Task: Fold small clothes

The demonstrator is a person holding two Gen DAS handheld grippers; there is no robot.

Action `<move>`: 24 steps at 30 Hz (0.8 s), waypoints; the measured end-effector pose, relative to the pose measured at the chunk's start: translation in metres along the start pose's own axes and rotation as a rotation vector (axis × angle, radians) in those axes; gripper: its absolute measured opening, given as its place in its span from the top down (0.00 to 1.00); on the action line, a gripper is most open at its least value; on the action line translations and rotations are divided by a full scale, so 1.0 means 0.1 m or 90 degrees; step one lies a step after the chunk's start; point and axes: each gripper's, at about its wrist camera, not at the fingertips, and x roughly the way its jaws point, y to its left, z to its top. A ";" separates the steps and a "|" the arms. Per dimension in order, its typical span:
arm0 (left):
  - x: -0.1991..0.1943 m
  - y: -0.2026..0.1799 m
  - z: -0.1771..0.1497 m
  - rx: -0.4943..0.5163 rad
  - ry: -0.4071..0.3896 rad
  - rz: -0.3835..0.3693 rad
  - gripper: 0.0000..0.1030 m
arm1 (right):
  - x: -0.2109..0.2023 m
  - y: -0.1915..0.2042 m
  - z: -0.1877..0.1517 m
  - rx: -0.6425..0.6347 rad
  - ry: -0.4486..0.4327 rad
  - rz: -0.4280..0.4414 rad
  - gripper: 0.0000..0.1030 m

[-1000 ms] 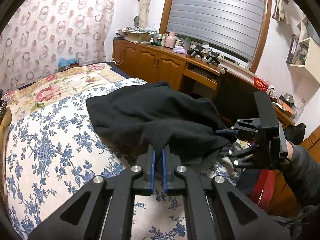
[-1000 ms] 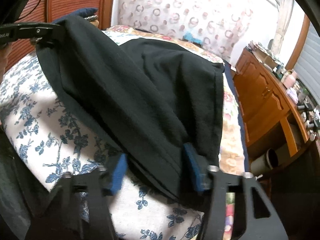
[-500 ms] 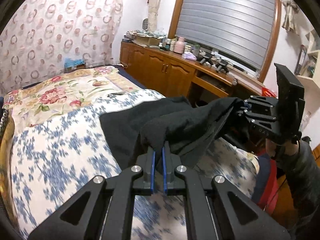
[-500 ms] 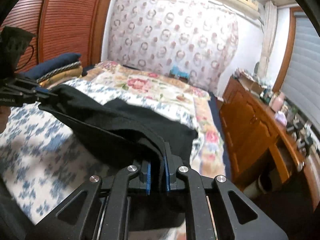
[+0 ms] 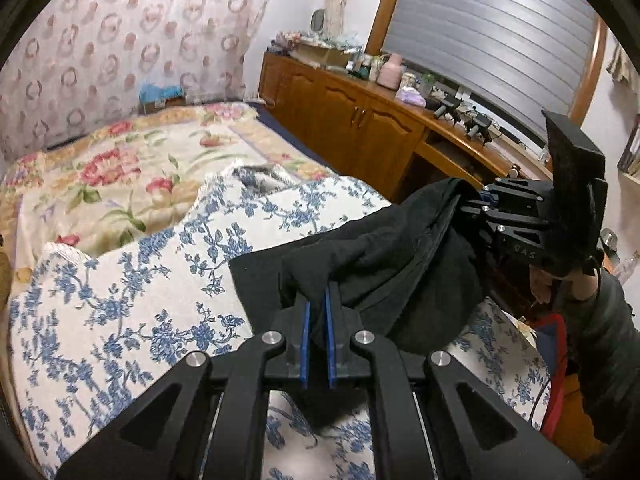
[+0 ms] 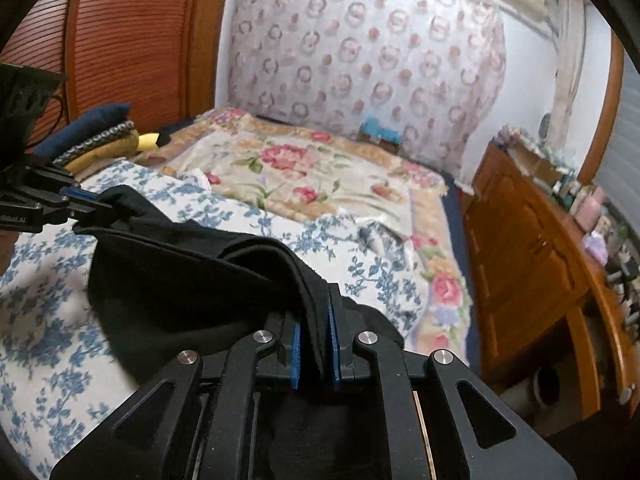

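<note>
At the left, a corner of the black fleece garment (image 5: 384,256) is clamped between the closed blue-padded fingers of the left gripper (image 5: 316,336). The garment is held stretched above the bed's blue-flowered white cover (image 5: 132,292), near the bed's right edge, with its lower folds hanging down towards the cover. At the right, another corner of the cloth is pinched by the right gripper (image 6: 314,344), whose jaws are closed on several thick layers of it. Beyond the bed's right edge, a long brown wooden cabinet (image 5: 360,124) is seen below the window's grey slatted blind (image 5: 496,28).
</note>
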 end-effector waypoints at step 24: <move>0.41 0.34 0.02 -0.016 0.045 0.018 0.45 | 0.57 -0.56 0.52 0.054 0.024 -0.029 0.73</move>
